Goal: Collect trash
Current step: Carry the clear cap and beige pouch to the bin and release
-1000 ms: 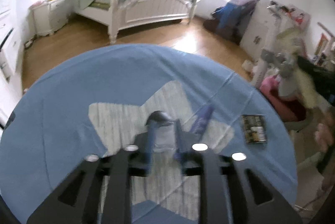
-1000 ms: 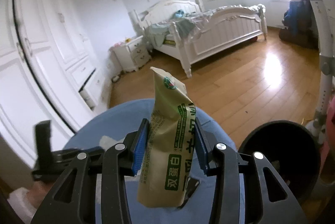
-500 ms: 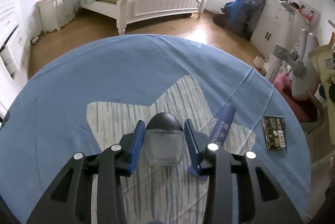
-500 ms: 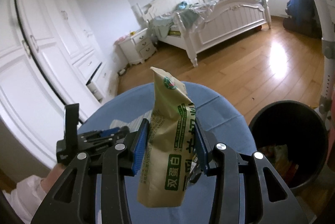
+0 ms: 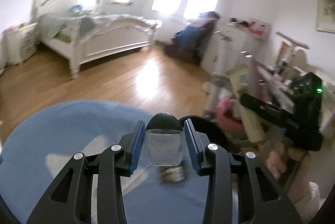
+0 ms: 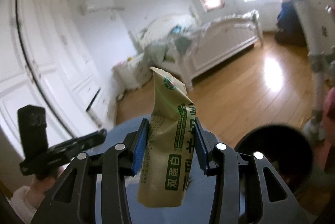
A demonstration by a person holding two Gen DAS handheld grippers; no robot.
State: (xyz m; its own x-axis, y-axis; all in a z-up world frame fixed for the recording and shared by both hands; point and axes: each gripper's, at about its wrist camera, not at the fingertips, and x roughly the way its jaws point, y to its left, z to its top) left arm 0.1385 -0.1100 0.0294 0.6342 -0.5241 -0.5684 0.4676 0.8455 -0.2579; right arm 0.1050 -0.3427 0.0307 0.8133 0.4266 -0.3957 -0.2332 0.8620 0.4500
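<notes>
In the left wrist view my left gripper (image 5: 164, 129) is shut on a small clear glass bottle (image 5: 165, 147) with a black cap, held above the blue-clothed table (image 5: 73, 125). A black bin (image 5: 209, 126) shows just behind the bottle, to the right. A small dark packet (image 5: 171, 174) lies on the cloth beneath it. In the right wrist view my right gripper (image 6: 171, 125) is shut on a crumpled tan and green carton (image 6: 169, 150), upright between the pads. The bin (image 6: 272, 152) stands open at lower right there, with trash inside.
A white bed (image 5: 94, 40) and wooden floor (image 5: 136, 77) lie beyond the table. Cluttered furniture and a pink seat (image 5: 228, 113) crowd the right side. White wardrobes (image 6: 41, 56) stand left of the table. The left gripper (image 6: 62, 148) appears at the left edge.
The left gripper closed on the bottle, lifted it off the striped mat and swung right toward the bin. The right gripper rose a little with the carton still held.
</notes>
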